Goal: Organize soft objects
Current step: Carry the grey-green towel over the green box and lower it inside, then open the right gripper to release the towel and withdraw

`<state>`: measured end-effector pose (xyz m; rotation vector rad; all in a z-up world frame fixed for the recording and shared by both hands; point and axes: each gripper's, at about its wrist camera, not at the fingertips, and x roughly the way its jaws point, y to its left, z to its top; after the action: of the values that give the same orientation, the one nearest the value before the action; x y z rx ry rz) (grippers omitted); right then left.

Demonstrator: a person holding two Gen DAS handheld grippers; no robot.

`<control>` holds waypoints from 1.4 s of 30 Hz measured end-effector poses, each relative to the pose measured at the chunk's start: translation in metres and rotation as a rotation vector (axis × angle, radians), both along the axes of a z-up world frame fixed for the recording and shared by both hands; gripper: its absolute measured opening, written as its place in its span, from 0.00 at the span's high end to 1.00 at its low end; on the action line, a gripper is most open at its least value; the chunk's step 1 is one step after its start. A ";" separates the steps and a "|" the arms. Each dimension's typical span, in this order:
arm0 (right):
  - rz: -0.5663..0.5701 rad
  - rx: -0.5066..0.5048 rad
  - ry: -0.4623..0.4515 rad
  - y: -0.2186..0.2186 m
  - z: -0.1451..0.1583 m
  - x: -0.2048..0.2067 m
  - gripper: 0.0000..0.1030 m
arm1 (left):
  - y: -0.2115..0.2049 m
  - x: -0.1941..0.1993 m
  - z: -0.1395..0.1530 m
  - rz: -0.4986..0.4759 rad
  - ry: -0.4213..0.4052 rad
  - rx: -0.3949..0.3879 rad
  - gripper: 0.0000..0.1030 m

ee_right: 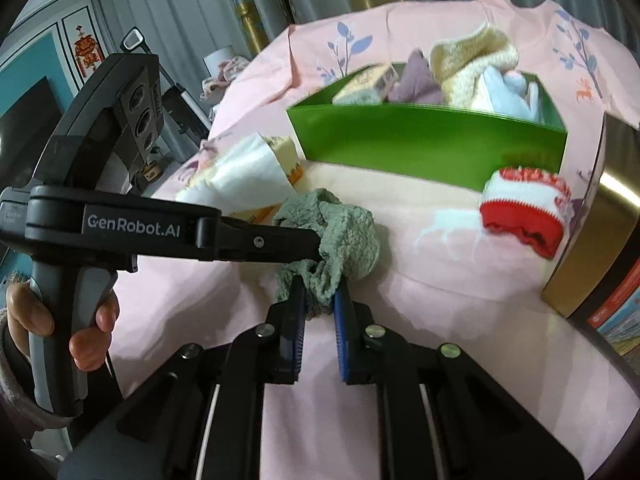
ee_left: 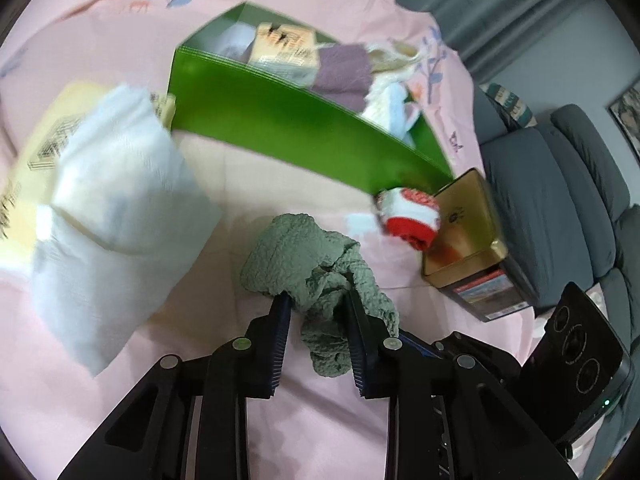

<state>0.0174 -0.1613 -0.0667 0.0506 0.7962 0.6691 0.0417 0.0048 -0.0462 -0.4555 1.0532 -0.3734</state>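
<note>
Both grippers, left (ee_left: 318, 300) and right (ee_right: 320, 292), have fingers pinched on the sage-green knit cloth (ee_left: 304, 256). I fear uneven pulling stretches it, or it snags short of the green box (ee_left: 280, 120).

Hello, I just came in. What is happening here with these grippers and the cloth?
A person holds a gripper in each hand, and both grip the same crumpled green cloth over a pink sheet. The left gripper and the right gripper each pinch part of it. Behind stands a green box already holding several soft items. A red and white sock lies outside the box, next to a gold tin.
</note>
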 end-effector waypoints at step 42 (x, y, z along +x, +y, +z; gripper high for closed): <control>-0.234 -0.127 -0.004 0.034 0.039 0.201 0.78 | 0.001 0.215 0.027 0.060 -0.010 0.115 0.73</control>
<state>0.2179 -0.1274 -0.0279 0.0264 0.8130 0.3963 0.2571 0.0056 -0.0194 -0.3810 1.0427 -0.2604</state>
